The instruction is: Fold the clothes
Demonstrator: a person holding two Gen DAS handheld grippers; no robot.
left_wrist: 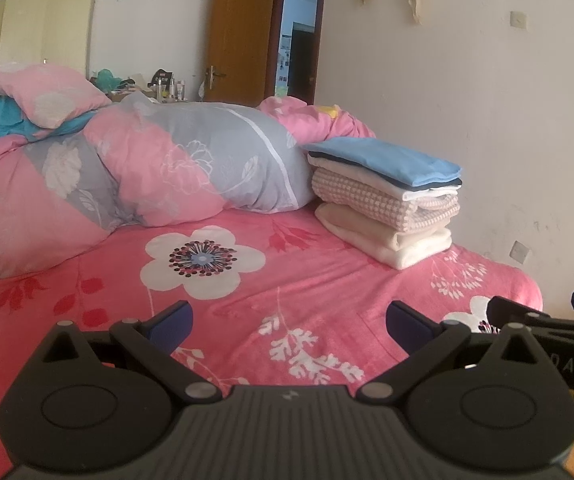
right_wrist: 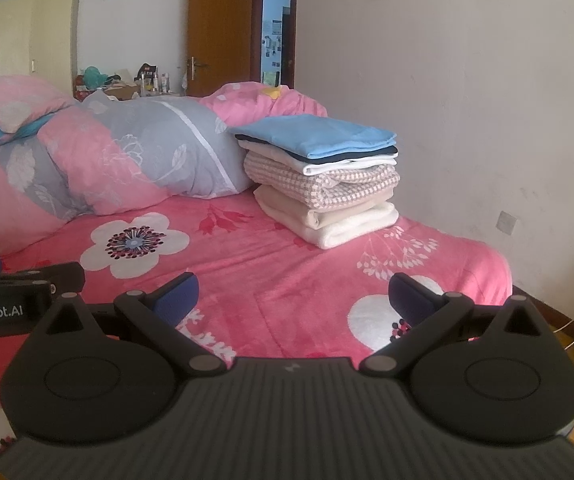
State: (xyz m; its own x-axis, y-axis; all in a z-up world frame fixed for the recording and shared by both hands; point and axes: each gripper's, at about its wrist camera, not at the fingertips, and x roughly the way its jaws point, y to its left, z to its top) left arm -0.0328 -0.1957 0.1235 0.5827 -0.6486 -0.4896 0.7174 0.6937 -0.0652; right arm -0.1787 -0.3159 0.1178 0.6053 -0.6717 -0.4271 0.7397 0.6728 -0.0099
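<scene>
**Both claws spread and empty; the folded stack lies ahead and toward the bed's right edge**

Left wrist view. I hold the left gripper [left_wrist: 289,326] low over the near part of the pink floral bedsheet [left_wrist: 247,300]; its blue-padded fingers [left_wrist: 175,322] stand wide apart with nothing between them. Ahead on the left, a rumpled pink-and-grey duvet [left_wrist: 159,168] lies heaped across the far side of the bed. To its right, touching the duvet's end, sits the stack of folded clothes [left_wrist: 387,196]: a blue piece on top, then a thin dark layer, white, pink-checked and cream layers below. The stack's long axis runs from the duvet toward the bed's right edge. At the right border of this view the right gripper [left_wrist: 543,320] shows just beside mine.

Right wrist view. The right gripper [right_wrist: 293,300] is likewise spread and grips nothing. The stack [right_wrist: 323,184] stands ahead, slightly right of the claw's centre line, well apart from the fingertips, near the right edge of the bedsheet [right_wrist: 267,280]. The left gripper [right_wrist: 15,284] appears at the left border; I cannot tell its opening from here.

Judgement. I see no unfolded garment on the open sheet between claws and stack, so the folding appears finished or the next piece lies out of view. Should the stack need handling, the right gripper is the nearer one, reaching forward and a little rightward.
</scene>
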